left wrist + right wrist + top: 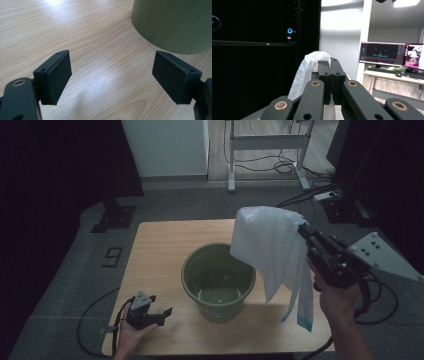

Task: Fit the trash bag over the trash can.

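Observation:
A white plastic bag (272, 250) hangs in the air over the right rim of a green bucket (218, 281) that stands on the wooden table (160, 250). My right gripper (302, 228) is shut on the bag's top edge, held up at the right. In the right gripper view the jaws are pressed together with the bag (308, 70) draped over their left side. My left gripper (165, 315) rests on the table near the front left corner, open, with nothing between its pads (56, 77). The bucket's wall (175, 22) rises just ahead of it.
A cable (95, 312) trails off the table's left edge from the left gripper. Beyond the table are a desk frame (265, 142), floor cables (285, 167) and dark equipment. The right gripper view looks level at a room with monitors (387, 53).

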A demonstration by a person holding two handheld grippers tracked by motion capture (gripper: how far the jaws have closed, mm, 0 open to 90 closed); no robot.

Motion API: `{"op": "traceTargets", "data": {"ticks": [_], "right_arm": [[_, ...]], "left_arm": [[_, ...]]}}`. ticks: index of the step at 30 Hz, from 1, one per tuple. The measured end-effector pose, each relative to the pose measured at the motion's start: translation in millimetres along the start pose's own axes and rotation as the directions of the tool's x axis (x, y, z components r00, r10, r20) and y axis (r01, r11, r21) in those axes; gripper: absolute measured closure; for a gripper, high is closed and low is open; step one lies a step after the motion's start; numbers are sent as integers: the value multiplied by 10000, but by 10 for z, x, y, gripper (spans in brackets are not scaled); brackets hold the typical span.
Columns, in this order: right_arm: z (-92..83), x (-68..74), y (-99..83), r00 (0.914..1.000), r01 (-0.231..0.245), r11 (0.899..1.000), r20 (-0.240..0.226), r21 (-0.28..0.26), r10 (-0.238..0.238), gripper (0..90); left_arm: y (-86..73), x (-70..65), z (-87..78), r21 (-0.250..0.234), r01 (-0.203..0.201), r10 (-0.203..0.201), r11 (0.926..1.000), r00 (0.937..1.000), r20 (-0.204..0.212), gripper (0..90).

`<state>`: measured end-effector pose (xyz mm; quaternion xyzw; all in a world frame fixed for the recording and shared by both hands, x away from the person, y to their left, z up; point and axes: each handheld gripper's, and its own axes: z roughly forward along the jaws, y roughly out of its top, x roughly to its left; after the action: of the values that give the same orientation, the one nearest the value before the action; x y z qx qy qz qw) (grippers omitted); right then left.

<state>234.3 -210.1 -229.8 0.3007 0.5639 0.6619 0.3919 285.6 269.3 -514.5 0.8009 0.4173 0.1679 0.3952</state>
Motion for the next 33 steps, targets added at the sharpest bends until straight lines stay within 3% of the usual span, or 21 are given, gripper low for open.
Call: {"op": "traceTargets", "data": {"ticks": [10, 22, 33], "right_arm": [[143, 187, 42, 9981, 194, 9997, -580, 150, -185, 887], [409, 222, -383, 9973, 129, 9908, -739, 1345, -29, 888], [504, 302, -742, 9970, 95, 9822, -774, 1876, 52, 888]], "left_arm": [[0, 11, -13, -37, 17, -17, 10000, 10000, -5, 153], [-4, 16, -12, -20, 30, -30, 10000, 10000, -32, 153], [0, 25, -40, -98, 83, -83, 9999, 10000, -32, 153]]}}
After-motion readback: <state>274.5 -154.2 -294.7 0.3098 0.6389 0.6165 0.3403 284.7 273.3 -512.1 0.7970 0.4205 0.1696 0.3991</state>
